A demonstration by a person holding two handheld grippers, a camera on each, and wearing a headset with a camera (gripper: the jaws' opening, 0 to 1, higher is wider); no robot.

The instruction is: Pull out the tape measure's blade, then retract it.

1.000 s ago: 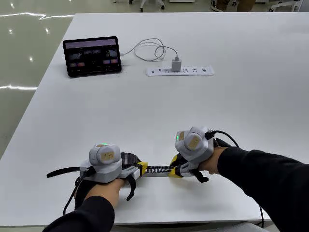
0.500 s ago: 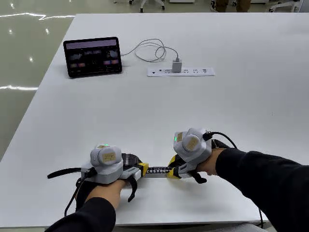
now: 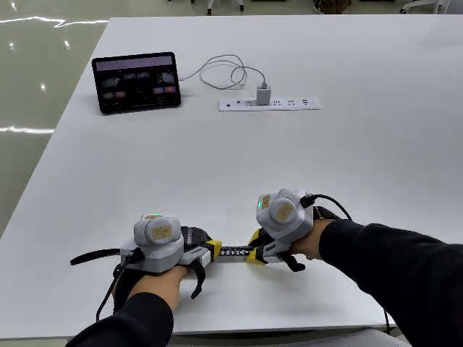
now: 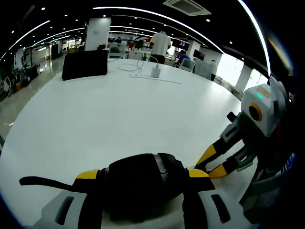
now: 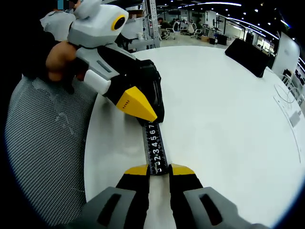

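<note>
The left gripper (image 4: pixel 143 174) is clamped around the black case of the tape measure (image 4: pixel 143 193) at the near edge of the white table (image 3: pixel 289 166). The right gripper (image 5: pixel 158 170) pinches the tip of the blade (image 5: pixel 153 140). The short blade runs left to right between them, with numerals 2 to 7 legible.

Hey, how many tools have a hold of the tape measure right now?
2. The left tool clamps the black tape measure case between its jaws. The right tool, facing it, pinches the end of the blade, which is out only a short way.
</note>
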